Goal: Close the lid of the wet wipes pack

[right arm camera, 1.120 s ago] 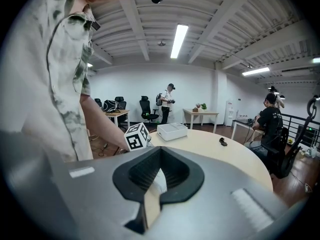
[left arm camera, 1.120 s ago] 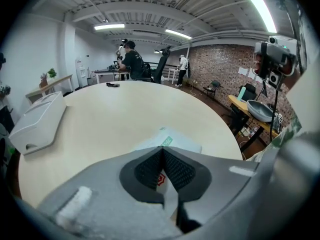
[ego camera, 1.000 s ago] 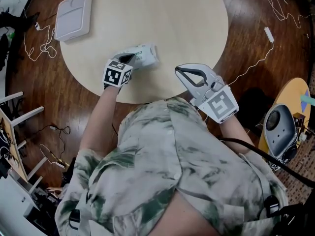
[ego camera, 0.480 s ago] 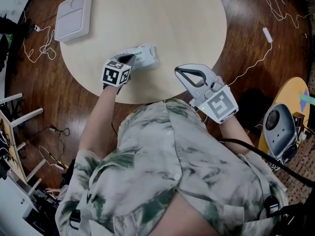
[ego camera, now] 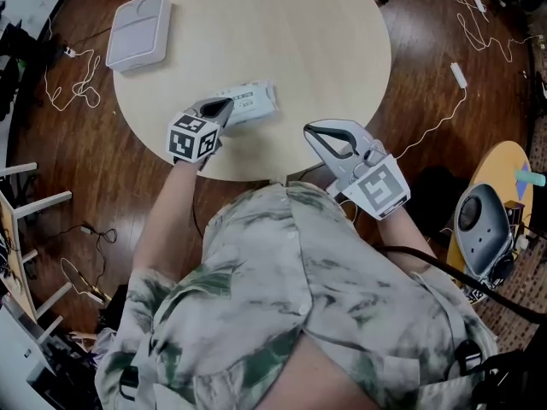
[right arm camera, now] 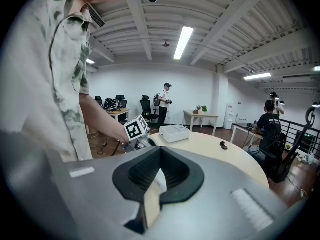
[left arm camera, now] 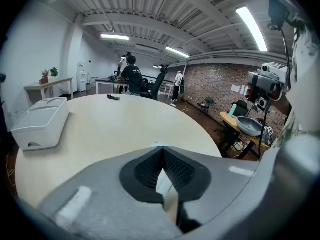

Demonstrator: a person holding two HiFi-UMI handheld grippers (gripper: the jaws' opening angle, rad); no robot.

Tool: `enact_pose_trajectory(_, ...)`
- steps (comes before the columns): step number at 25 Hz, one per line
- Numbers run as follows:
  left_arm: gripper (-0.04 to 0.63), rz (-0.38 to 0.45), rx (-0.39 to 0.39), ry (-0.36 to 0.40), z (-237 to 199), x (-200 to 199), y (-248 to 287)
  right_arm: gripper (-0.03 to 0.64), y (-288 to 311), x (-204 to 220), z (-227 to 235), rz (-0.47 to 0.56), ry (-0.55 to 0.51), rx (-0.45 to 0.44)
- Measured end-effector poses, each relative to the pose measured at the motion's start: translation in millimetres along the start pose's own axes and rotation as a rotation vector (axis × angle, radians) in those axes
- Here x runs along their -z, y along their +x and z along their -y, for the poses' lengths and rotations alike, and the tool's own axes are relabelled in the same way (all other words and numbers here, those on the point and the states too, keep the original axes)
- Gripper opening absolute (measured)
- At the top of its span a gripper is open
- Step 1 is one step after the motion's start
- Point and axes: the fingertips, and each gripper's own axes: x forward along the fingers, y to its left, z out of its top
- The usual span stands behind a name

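The head view looks steeply down from above the person's shoulders onto the round table (ego camera: pixel 299 41), taking in most of its top. The left gripper view sits low by the near-left edge, close behind the wet wipes pack (ego camera: pixel 252 101), and faces across the top to the far edge. The right gripper view, just off the near-right edge, faces left along that edge. All three share the white box (ego camera: pixel 138 31) at the far-left edge.
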Motion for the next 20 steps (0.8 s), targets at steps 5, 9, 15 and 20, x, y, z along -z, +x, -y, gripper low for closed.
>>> enact_pose_trajectory(5, 0.002, 0.080, 0.023, 0.023, 9, -14, -40, 0.006, 7, -17, -23, 0.010, -0.018, 0.005)
enact_pose_trajectory(9, 0.002, 0.168, 0.064, 0.037, 25, -29, -78, 0.006, 12, -29, -39, 0.017, -0.036, 0.014)
enact_pose_trajectory(15, 0.001, 0.278, 0.128, 0.101, 57, -40, -140, 0.006, 22, -36, -73, 0.007, -0.049, 0.021)
enact_pose_trajectory(20, 0.002, 0.325, 0.160, 0.152, 85, -33, -190, 0.006, 35, -40, -111, 0.045, -0.074, 0.004)
